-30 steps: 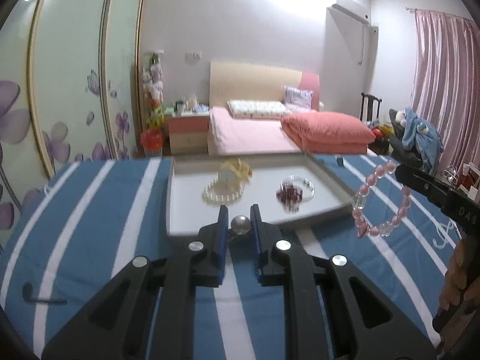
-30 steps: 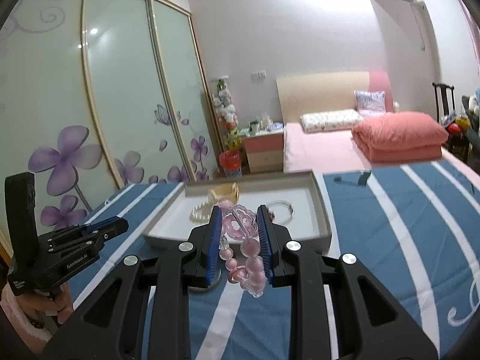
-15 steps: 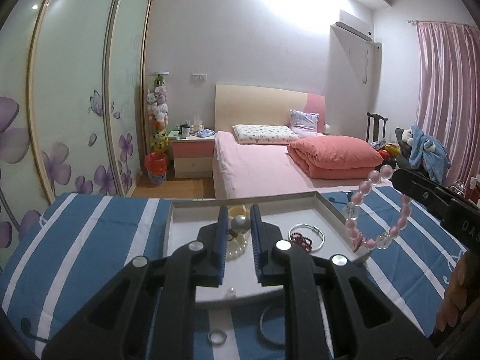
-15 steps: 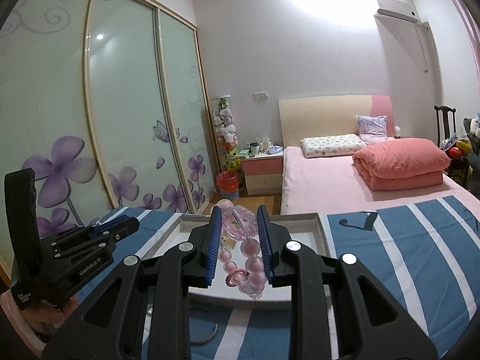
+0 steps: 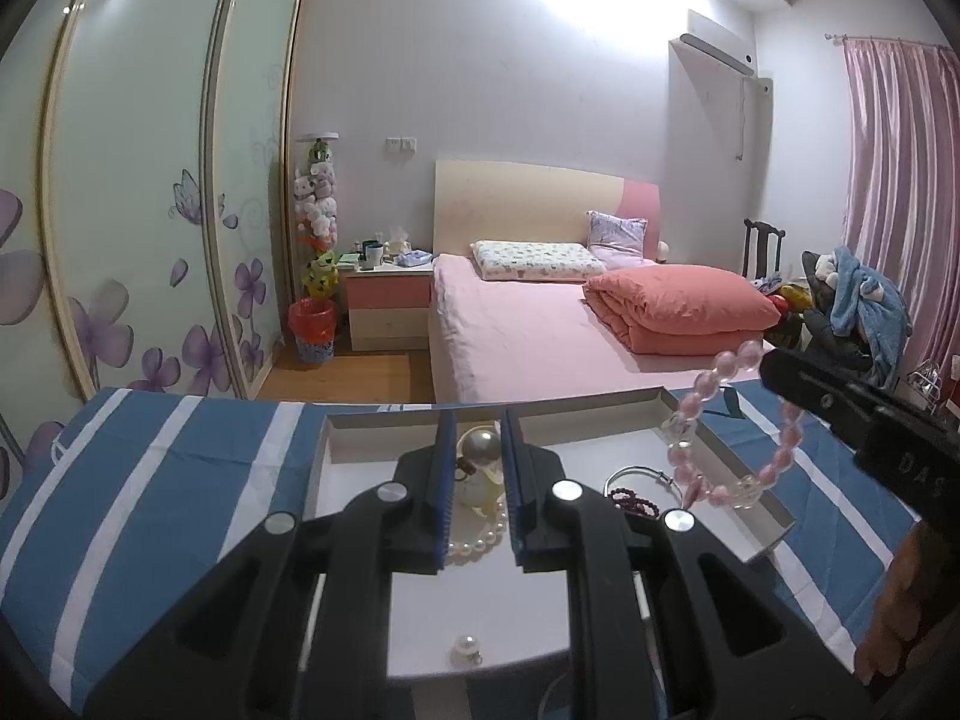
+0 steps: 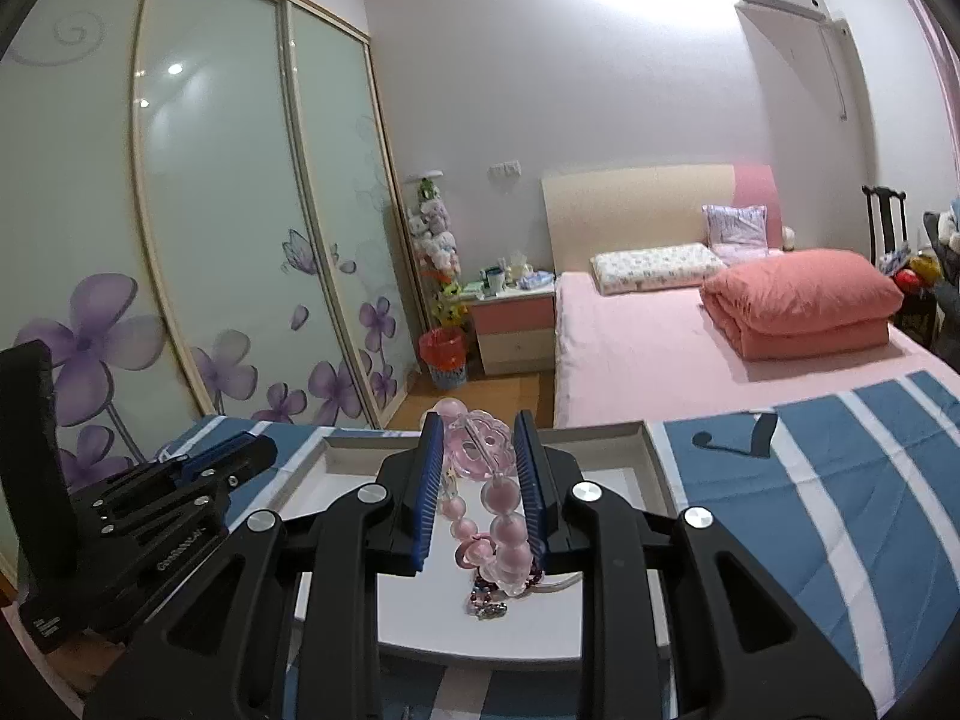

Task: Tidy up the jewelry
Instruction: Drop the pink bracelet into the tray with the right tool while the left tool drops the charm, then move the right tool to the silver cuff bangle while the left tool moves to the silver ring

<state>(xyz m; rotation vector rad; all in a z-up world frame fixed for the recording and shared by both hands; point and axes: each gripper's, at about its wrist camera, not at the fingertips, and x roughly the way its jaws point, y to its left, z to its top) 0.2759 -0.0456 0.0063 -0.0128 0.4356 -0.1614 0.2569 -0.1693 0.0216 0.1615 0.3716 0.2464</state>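
Observation:
A white tray with a grey rim (image 5: pixel 774 517) lies on the blue striped cloth. It holds a pearl bracelet (image 5: pixel 474 542), a pale yellow piece (image 5: pixel 478 486), a silver bangle with dark red beads (image 5: pixel 637 498) and a small pearl stud (image 5: pixel 465 645). My left gripper (image 5: pixel 478 445) hangs over the tray's far half, shut on a large grey pearl (image 5: pixel 480 447). My right gripper (image 6: pixel 478 450) hovers over the tray's right side, shut on a pink bead bracelet (image 6: pixel 501 519) that dangles from its jaws. In the left wrist view that bracelet (image 5: pixel 714 471) hangs above the right rim.
The striped cloth (image 5: pixel 180 480) covers the table around the tray. Beyond the table's far edge stand a pink bed (image 5: pixel 540 324), a nightstand (image 5: pixel 389 312) and a flowered wardrobe (image 6: pixel 210 240). A hand (image 5: pixel 900 630) holds the right gripper at the lower right.
Both grippers have moved forward from the tray's near side to over its inside, still gripping the pearl and the pink bracelet. The loose ring and bangle on the cloth have dropped out of view.

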